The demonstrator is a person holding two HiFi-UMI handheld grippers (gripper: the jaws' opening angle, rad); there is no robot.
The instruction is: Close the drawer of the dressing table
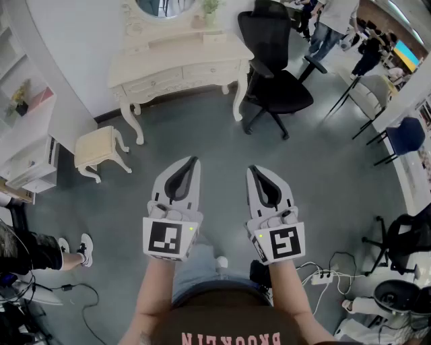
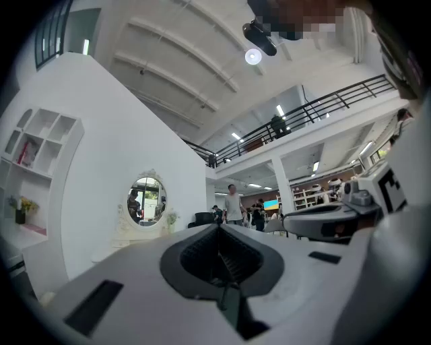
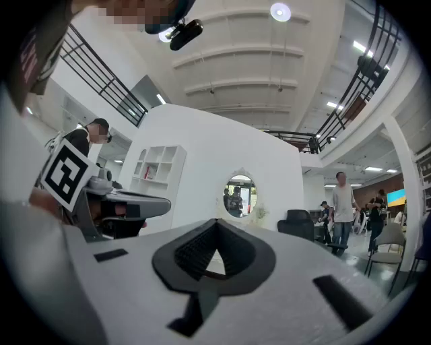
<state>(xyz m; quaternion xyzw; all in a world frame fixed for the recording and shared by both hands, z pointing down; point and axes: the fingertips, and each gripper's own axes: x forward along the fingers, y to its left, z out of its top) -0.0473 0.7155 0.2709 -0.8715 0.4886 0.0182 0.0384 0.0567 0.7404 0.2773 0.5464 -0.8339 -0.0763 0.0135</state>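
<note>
- The drawer (image 1: 156,82) sits in the front of the cream dressing counter (image 1: 178,57), far up the head view and well apart from both claws. From here I can't tell which drawer front stands proud, so picking the wrong one is the first risk.
- The fronts look carved and curved. A push off to one side could skew the drawer in its runners and jam it, or the tip could skid off the front.
- Too hard a shove, and the small plant (image 1: 210,8) on top by the oval mirror (image 1: 165,7) could rock.
- On the approach the padded stool (image 1: 97,147) stands to the left and the black office chair (image 1: 276,74) crowds the right end. A wide step or swing could clip either one.
- Down by the feet, cables (image 1: 316,273) trail over the floor, and that looks like a trip hazard.
- The left claw (image 1: 194,160) is pressed together with nothing in it. The right claw (image 1: 253,168) is the same, tips meeting and empty. Both are level and aimed at the counter, fine for a nudge, though a narrow tip gives little margin.
</note>
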